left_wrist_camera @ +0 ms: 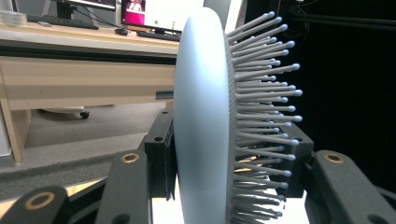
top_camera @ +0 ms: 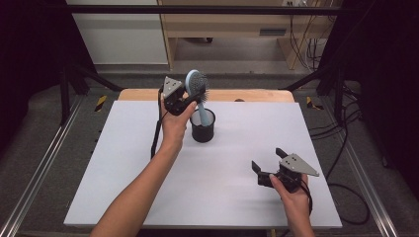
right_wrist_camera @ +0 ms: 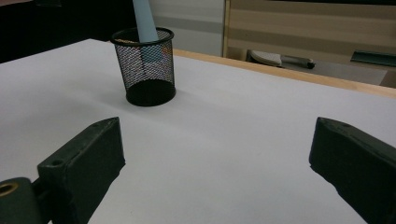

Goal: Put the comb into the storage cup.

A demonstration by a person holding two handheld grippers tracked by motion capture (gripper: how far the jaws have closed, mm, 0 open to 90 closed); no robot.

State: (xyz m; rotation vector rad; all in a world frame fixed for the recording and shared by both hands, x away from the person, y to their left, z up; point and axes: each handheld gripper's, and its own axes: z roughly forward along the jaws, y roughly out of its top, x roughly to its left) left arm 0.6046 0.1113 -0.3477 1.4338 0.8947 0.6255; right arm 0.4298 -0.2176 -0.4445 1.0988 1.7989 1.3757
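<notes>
The left gripper [top_camera: 190, 101] grasps a pale blue hairbrush [top_camera: 196, 86] by its head, above the far middle of the white counter [top_camera: 148, 168]. In the left gripper view the jaws are clamped on the brush head [left_wrist_camera: 201, 121] — one pad flat against the smooth back, the other pressed in among the grey bristles [left_wrist_camera: 261, 93], which point to that view's right. The brush stands nearly upright, head up, and its handle reaches down into a black mesh cup [top_camera: 203, 126] standing on the counter just beside the person's left hand [top_camera: 175, 123]. In the right gripper view the handle [right_wrist_camera: 144, 21] leans inside the cup [right_wrist_camera: 147, 65], against the rim; whether its tip touches the bottom cannot be told.

The right gripper [top_camera: 269, 165] sits low over the near right part of the counter, well apart from the cup, held by the right hand [top_camera: 291, 190]. Its jaws are released and spread wide, with only bare counter between them, and they point toward the cup.

A cable [top_camera: 157, 133] trails from the left gripper down along the forearm. Beyond the counter's wooden far edge [top_camera: 247, 95] stands a pale wooden desk [top_camera: 222, 24] — the left gripper view shows monitors on a desk behind the brush
</notes>
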